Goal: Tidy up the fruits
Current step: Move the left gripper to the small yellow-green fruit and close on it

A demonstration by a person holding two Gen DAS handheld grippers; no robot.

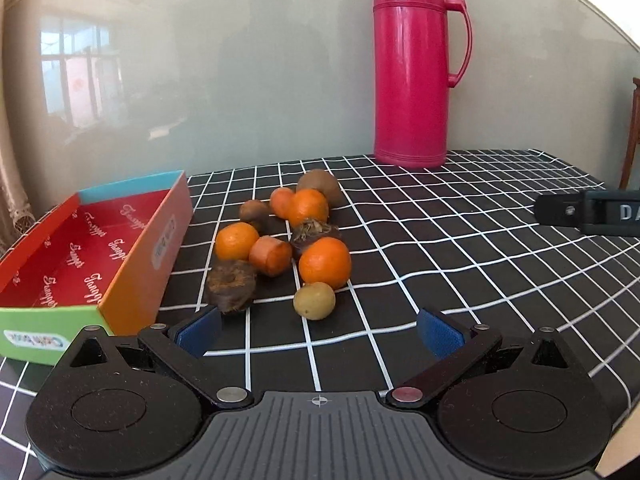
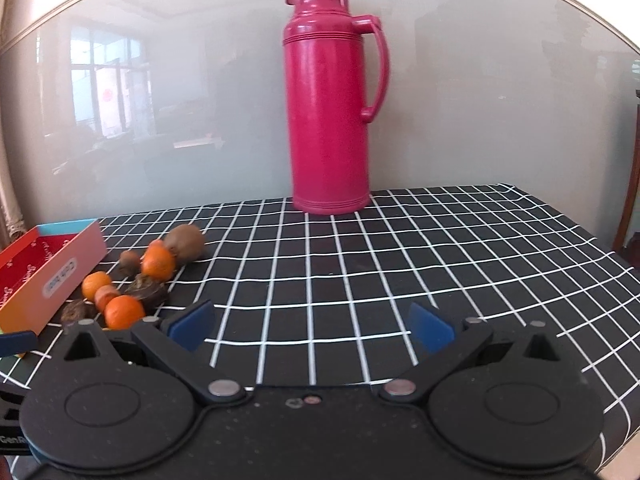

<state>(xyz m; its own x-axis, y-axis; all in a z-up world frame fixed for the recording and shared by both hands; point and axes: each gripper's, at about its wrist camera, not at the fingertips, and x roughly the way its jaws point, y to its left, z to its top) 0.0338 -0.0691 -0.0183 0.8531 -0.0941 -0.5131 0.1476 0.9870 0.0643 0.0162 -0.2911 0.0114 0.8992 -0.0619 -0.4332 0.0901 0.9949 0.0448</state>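
Barely begun, judging by the layout: red-lined box [image 1: 86, 248] at 9 o'clock of the pile, showing nothing inside as far as visible; fruit pile [image 1: 280, 240] untouched on the checked tablecloth [image 1: 460, 280], just beside the box's long wall. Left gripper [image 1: 318, 334] spread wide and empty, yellow-green fruit [image 1: 314, 300] at 12 o'clock just ahead. Right gripper [image 2: 311, 326] likewise wide open over bare cloth, pile at its 10 o'clock, pink thermos [image 2: 330, 100] at 12. All sorting left to do

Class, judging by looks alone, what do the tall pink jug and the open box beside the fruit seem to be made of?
Pink jug: probably moulded plastic, semi-glossy; soft highlights, ridged bands, one-piece handle.
Open box: likely printed cardboard, fairly matte; thin flat walls, sharp folded corners, printed lettering inside.
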